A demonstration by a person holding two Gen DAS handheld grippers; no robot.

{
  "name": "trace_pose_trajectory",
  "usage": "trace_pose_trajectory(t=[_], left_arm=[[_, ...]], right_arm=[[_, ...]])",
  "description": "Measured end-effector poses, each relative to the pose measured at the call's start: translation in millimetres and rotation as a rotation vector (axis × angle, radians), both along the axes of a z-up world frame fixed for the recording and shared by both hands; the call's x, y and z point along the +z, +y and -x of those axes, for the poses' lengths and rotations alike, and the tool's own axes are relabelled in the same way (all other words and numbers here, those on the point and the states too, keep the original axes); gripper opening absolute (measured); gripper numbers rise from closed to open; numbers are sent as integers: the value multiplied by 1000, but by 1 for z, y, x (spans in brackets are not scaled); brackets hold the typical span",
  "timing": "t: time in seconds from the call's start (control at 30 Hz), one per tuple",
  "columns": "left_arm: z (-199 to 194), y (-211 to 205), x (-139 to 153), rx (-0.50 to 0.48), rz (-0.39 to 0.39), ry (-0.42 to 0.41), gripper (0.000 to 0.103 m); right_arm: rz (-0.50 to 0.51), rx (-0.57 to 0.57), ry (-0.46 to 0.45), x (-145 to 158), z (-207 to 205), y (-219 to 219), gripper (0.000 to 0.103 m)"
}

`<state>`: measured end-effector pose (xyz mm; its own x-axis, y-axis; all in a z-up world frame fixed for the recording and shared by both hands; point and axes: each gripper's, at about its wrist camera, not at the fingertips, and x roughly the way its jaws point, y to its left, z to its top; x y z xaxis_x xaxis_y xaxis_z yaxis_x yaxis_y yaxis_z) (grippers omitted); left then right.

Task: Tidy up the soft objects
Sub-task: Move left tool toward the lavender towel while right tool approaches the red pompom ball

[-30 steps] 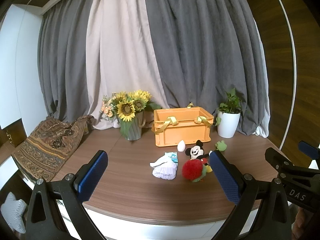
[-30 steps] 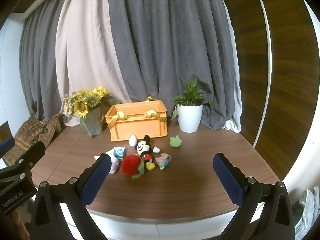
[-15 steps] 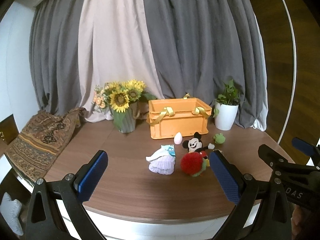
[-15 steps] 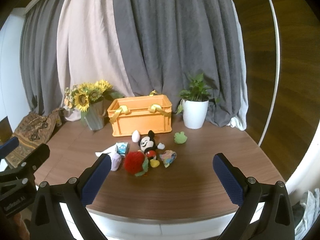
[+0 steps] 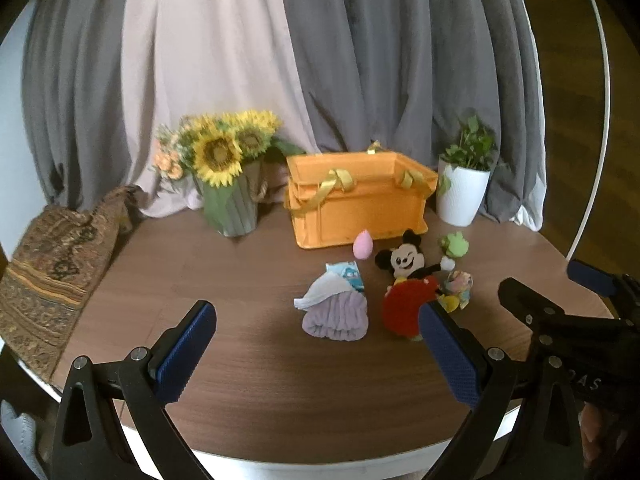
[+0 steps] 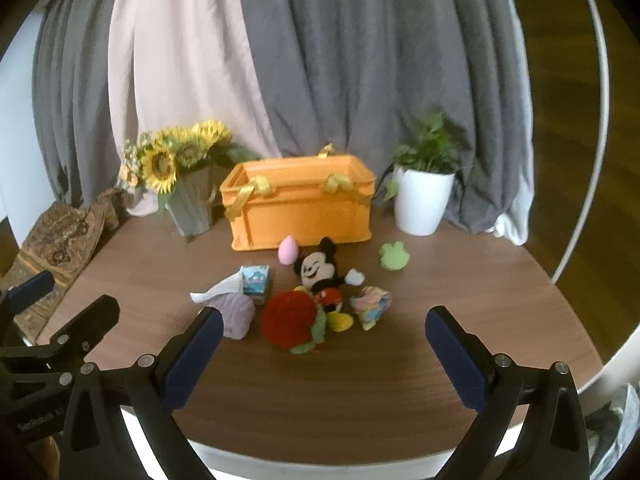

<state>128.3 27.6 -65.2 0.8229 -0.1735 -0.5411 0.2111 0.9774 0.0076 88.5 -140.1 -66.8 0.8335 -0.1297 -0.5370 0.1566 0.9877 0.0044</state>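
Both grippers, left (image 5: 316,352) and right (image 6: 320,356), hang spread wide, empty. The lavender plush roll (image 5: 336,316) looks light and squashy. Pinch its middle.

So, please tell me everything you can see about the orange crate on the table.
The orange crate is a rectangular open-topped box that looks like hard plastic, with a thick rim and ribbed walls. Yellow ribbons are tied over its front rim at two places. It stands upright at the back of the wooden table, between the sunflower vase and the white plant pot. A pink egg-shaped sponge stands just before it. Its inside is hidden.
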Motion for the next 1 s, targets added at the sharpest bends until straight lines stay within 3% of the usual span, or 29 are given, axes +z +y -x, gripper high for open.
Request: trace_pose_trajectory(t=[0.27,0.47,0.7,1.0], left_arm=[[-51,8,-27,-92,-22,64,95],[-77,9,-49,-151,-24,127,83],[-94,-2,-76,-150,26,193,69],[-108,-20,-107,-96,38,229,64]], right_arm=[[-37,-5,82,-30,-52,13,94],[-69,-43,130,-49,-80,16,86],[-28,0,176,-66,-105,16,79],[-36,131,227,-93,-132,2,74]])
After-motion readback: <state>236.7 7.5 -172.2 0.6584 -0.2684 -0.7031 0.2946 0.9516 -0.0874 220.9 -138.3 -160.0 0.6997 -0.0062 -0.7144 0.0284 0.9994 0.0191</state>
